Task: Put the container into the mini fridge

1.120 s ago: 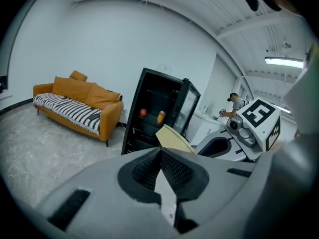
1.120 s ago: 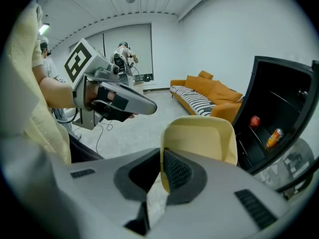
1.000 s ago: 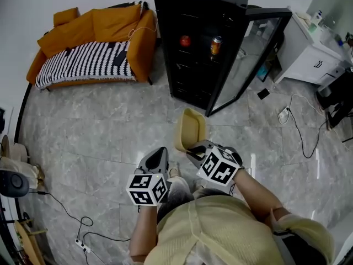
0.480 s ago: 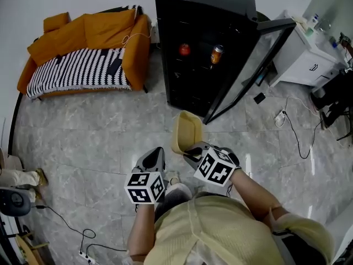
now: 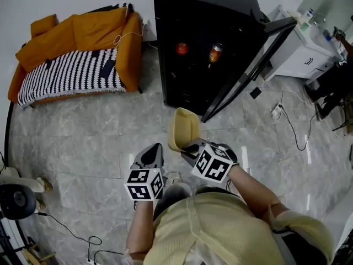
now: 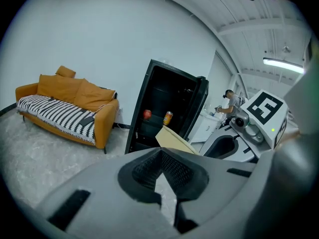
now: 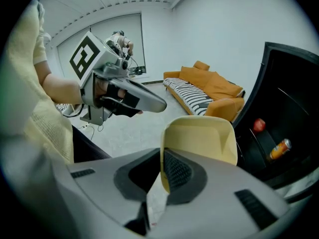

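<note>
1. We are closing in on the fridge (image 5: 204,15). In the head view it is sitting a little larger and squarer at 12 o'clock than a second ago, and the sofa (image 5: 71,54) is sliding off toward 10 o'clock.
2. The door (image 5: 248,59) is standing open toward 2 o'clock and the shelves are facing us, so we judge that only the last approach and the placing are left.
3. The right gripper (image 5: 186,146) is clamping the container (image 5: 183,127) by its near wall, jaws closed on the rim. It is carrying the container in the air in front of us, well short of the fridge.
4. The container's long axis is running from 6 to 12 o'clock, and its far end is pointing at the shelves, where a can (image 5: 215,52) is already standing. Its hollow seems to be facing up and slightly toward 3 o'clock.
5. The left gripper (image 5: 154,148) is hanging at the container's 8 o'clock, jaws together on nothing.
</note>
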Demonstrator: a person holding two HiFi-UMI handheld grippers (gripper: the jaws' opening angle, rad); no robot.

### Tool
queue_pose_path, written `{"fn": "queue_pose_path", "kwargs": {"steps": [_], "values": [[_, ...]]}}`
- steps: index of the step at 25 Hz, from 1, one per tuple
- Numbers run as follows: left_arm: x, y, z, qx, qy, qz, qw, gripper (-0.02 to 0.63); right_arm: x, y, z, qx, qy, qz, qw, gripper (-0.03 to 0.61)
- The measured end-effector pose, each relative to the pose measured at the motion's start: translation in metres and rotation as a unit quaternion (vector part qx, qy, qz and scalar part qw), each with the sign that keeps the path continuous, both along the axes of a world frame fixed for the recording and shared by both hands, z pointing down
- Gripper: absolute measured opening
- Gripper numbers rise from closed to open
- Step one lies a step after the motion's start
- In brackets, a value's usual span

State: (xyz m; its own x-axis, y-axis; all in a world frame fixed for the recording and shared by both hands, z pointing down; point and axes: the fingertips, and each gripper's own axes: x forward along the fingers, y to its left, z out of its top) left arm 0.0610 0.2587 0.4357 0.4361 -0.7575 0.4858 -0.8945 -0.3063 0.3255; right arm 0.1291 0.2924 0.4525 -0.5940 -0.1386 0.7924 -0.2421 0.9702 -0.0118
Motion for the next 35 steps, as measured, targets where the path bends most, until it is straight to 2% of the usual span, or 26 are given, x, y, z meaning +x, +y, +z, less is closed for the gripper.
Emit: {"fn": "queue_pose_path", "kwargs": {"steps": [8, 18, 23, 35], "values": [[-0.029, -0.017, 0.012, -0.009, 0.004, 0.011, 0.9999, 0.021, -0.02, -0.017, 0.012, 0.0, 0.025, 0.015, 1.0, 0.034], [-0.032, -0.041, 0.021, -0.006, -0.004, 0.021, 0.9997, 0.021, -0.021, -0.042, 0.031, -0.009, 0.049, 0.017, 0.999, 0.034], [-0.036, -0.057, 0.028, -0.001, -0.016, 0.013, 0.9998, 0.021, -0.019, -0.064, 0.046, -0.012, 0.064, 0.007, 0.998, 0.034], [-0.009, -0.1, 0.056, -0.02, 0.003, -0.029, 0.9994, 0.021, 0.003, -0.128, 0.073, -0.03, 0.069, -0.015, 0.997, 0.034]]}}
